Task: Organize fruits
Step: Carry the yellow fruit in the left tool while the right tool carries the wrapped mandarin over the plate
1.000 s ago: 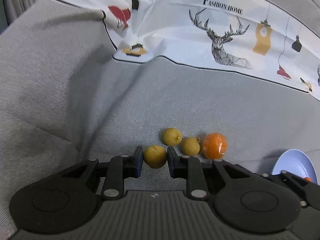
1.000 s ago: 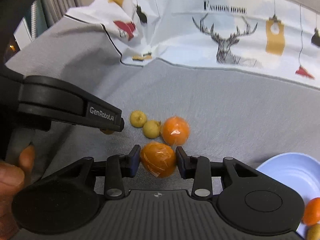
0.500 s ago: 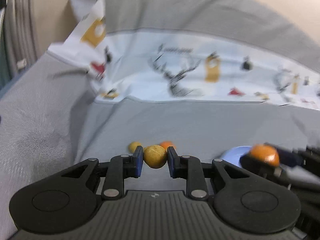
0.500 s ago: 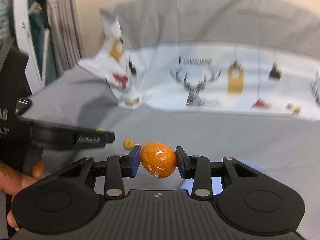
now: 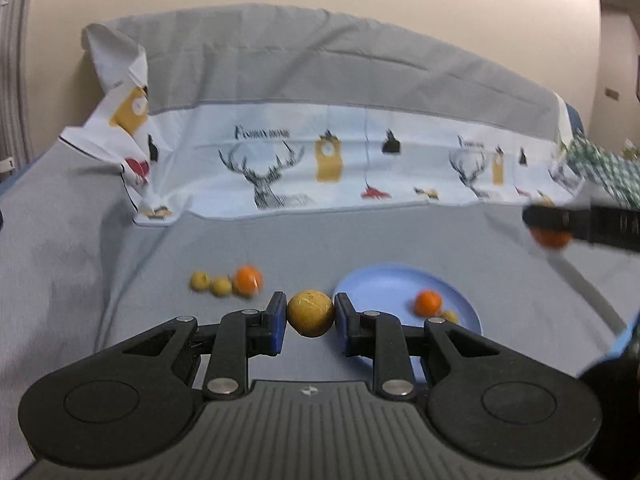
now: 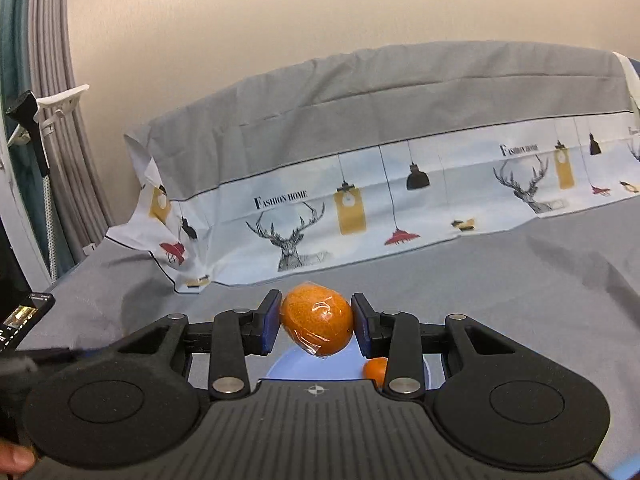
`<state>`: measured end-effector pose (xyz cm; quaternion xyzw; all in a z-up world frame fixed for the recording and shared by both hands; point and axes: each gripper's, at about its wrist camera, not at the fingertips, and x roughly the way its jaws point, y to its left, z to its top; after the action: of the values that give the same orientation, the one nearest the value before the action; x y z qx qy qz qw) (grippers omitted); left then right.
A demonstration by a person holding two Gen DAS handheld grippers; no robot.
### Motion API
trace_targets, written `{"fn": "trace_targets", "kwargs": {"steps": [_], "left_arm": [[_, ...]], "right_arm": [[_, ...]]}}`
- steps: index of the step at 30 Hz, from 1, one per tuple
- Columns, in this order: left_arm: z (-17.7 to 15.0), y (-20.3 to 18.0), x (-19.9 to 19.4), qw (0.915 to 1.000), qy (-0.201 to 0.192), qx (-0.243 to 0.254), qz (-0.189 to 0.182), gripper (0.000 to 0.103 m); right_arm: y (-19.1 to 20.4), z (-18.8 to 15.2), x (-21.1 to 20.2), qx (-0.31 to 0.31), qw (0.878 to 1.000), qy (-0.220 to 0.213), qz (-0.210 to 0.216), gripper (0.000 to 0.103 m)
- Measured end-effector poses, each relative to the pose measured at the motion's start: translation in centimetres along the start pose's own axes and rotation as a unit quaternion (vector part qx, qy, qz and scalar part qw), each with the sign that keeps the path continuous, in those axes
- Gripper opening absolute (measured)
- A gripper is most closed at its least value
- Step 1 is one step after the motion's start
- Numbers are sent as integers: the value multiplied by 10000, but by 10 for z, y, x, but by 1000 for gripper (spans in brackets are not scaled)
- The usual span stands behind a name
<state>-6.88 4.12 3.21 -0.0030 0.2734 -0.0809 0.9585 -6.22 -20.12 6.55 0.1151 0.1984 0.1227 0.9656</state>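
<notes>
The left gripper pinches 1 small yellow fruit between its blue pads, one pad on each side. The yellow fruit is up in the air, just left of the blue plate.

The right gripper pinches 1 wrapped orange. Clear shiny wrap covers its skin. In the right wrist view this orange hangs right above the blue plate.

The blue plate sits on the grey cloth. On the plate lie 1 small orange and a bit of yellow fruit beside it, too blurry to tell well.

To the left of the plate, 3 fruits lie in a row on the grey cloth: 2 little yellow fruits and 1 loose orange. They sit close together, well apart from the plate.

Behind the plate, a white sheet with deer pictures hangs down.
</notes>
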Motion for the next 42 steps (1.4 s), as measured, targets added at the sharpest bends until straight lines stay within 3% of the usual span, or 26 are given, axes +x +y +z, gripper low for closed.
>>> {"fn": "trace_targets", "kwargs": {"steps": [9, 16, 23, 28, 37, 42], "left_arm": [[-31, -8, -15, 9982, 402, 139, -418, 28], [-41, -30, -24, 9951, 550, 623, -545, 28], [-49, -35, -16, 9961, 415, 599, -506, 28], [-66, -34, -7, 9960, 577, 560, -392, 28], [-48, -44, 11, 9961, 639, 498, -354, 28], [-21, -61, 30, 9965, 594, 437, -384, 28]], "right_arm": [[2, -8, -20, -288, 9991, 305, 69, 39], [-19, -15, -18, 41, 9997, 219, 34, 39], [-24, -32, -5, -439, 9987, 269, -39, 39], [-38, -40, 9, -204, 9991, 360, -129, 39], [-38, -43, 31, -96, 9985, 500, -209, 39], [-43, -43, 48, 119, 9984, 508, -194, 39]]}}
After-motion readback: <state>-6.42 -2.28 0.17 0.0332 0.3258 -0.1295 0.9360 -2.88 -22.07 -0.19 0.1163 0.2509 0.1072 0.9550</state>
